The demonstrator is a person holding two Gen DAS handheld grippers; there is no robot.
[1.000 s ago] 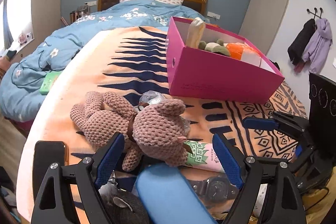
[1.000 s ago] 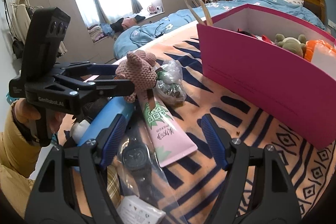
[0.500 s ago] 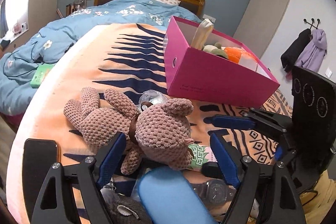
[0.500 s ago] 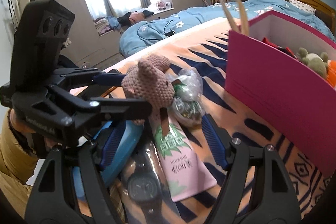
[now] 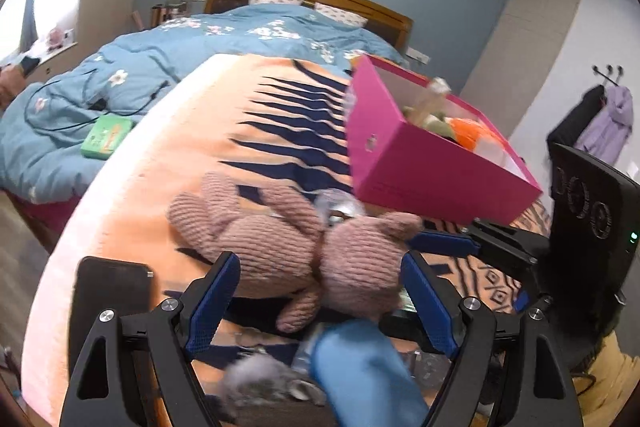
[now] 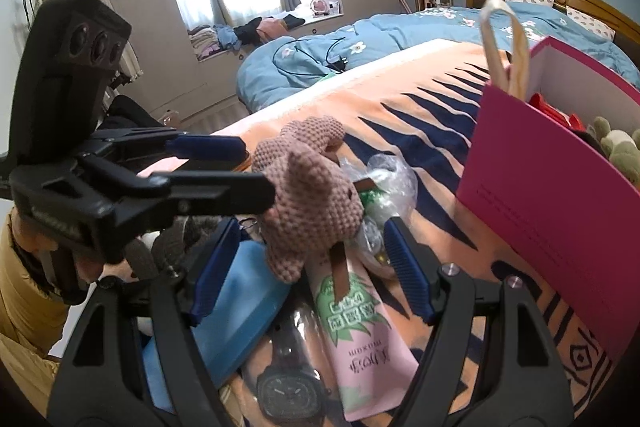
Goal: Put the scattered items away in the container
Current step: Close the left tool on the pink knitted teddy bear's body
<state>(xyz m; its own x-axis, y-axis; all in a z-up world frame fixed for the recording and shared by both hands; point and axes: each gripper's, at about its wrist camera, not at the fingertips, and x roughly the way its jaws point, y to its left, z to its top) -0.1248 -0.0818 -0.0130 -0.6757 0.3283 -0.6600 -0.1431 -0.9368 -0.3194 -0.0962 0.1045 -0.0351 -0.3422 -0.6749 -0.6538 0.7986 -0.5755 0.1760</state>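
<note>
A knitted brown teddy bear (image 5: 280,247) lies on the orange patterned blanket (image 5: 200,147). My left gripper (image 5: 320,303) is open, its blue pads on either side of the bear's head and body without touching. In the right wrist view the left gripper (image 6: 258,171) reaches the bear (image 6: 312,195) from the left. My right gripper (image 6: 310,271) is open above a pink tube (image 6: 360,331), and its fingers (image 5: 440,243) show just right of the bear's head. The pink box (image 5: 420,171), the container, stands behind with toys inside.
Near the grippers lie a blue case (image 6: 240,307), a bagged watch (image 6: 288,391), a crumpled plastic bag (image 6: 384,187), a black phone (image 5: 112,291) and a grey furry item (image 5: 260,383). A green pack (image 5: 106,135) rests on the blue duvet. The blanket's edge drops off at left.
My left gripper has pushed forward, so the bear now sits between its pads. The right gripper has come closer to the bear and the tube. Both stay open.
</note>
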